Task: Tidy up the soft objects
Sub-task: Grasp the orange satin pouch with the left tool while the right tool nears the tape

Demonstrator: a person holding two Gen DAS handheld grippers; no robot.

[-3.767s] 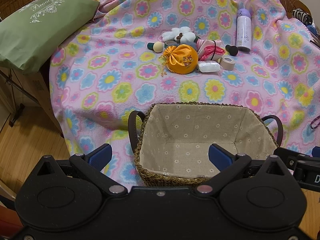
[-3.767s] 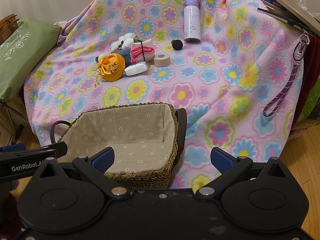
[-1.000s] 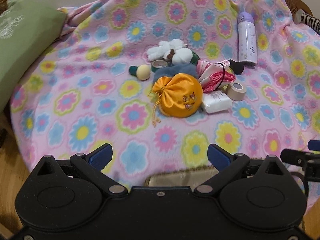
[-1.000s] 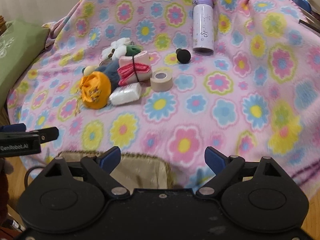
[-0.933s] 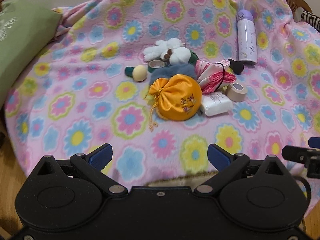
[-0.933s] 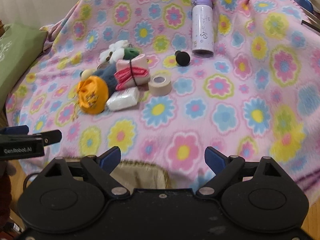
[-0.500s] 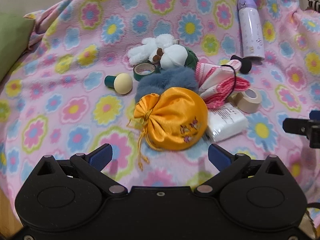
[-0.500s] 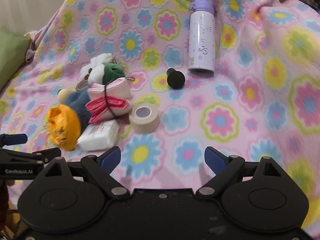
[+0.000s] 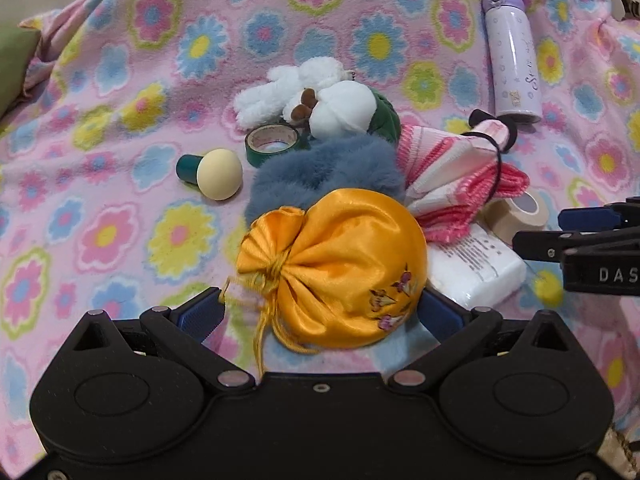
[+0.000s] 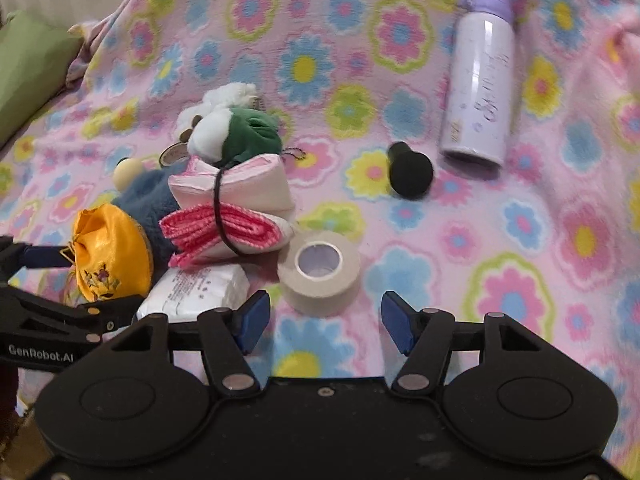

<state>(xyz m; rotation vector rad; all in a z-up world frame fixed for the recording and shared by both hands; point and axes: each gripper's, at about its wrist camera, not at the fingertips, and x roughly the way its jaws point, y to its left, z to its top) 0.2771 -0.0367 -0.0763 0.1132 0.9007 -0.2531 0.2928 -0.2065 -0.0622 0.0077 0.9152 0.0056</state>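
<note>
Orange satin pouch (image 9: 336, 268) lies on the flowered fleece blanket (image 9: 120, 80), at the near edge of the pile. Our left gripper (image 9: 320, 314) is spread wide with a blue pad either side of the pouch; pads look close to it, but we cannot tell whether they touch. Behind the pouch and touching it is a blue-grey furry piece (image 9: 320, 172); to its right is a pink-and-white folded cloth bundle (image 9: 452, 184) bound with a black band, and a white tissue pack (image 9: 476, 272). Further back we see a white plush toy (image 9: 304, 92) beside a green plush (image 10: 252, 130), a green tape roll (image 9: 274, 142) and a cream-headed knob (image 9: 218, 174). Our right gripper (image 10: 324, 322) is apart, holding nothing, just short of the beige tape roll (image 10: 320, 272). A black knob (image 10: 410, 172) and a lilac bottle (image 10: 478, 88) lie beyond, apart from the pile.
</note>
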